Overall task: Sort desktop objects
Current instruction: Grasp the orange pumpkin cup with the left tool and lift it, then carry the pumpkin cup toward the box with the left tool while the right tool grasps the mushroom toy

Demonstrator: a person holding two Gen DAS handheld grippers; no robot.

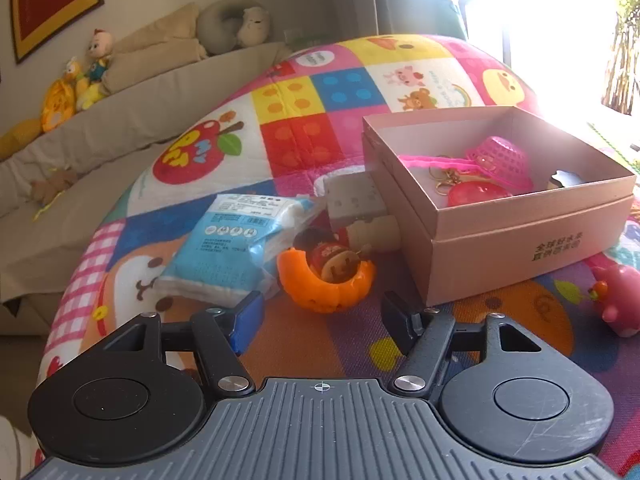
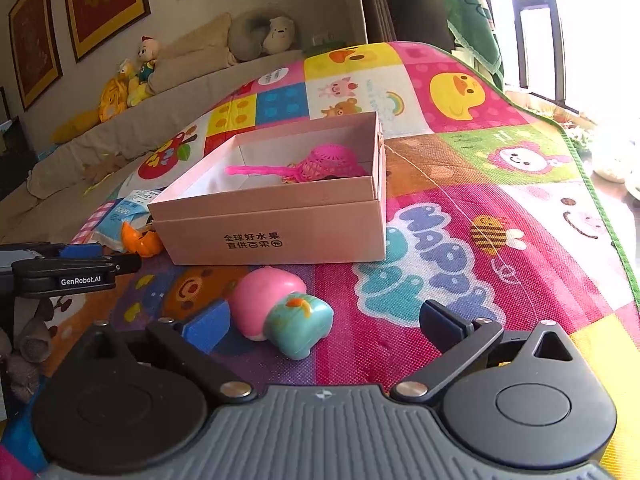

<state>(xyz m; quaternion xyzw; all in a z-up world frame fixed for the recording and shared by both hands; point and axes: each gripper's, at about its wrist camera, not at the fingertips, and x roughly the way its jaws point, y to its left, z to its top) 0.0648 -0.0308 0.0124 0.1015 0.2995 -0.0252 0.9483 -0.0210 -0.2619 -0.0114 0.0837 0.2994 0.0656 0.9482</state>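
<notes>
An open pink cardboard box (image 1: 500,236) (image 2: 320,236) sits on a colourful play mat. Inside it lie a pink mesh scoop (image 1: 500,160) (image 2: 320,164) and a red round keyring (image 1: 476,194). An orange pumpkin toy (image 1: 326,280) (image 2: 140,240) with a small figure in it lies left of the box, beside a blue-and-white packet (image 1: 228,248). My left gripper (image 1: 322,320) is open just short of the pumpkin, with nothing between its pads. My right gripper (image 2: 326,324) is open around a pink-and-teal toy (image 2: 280,316) that lies on the mat in front of the box; the right pad stands clear of it.
A beige block (image 1: 352,200) and a small pale toy lie against the box's left wall. The play mat (image 2: 460,216) stretches right to a green edge. A sofa (image 1: 120,120) with plush toys and cushions runs behind. The left gripper's body (image 2: 80,272) shows at the right view's left edge.
</notes>
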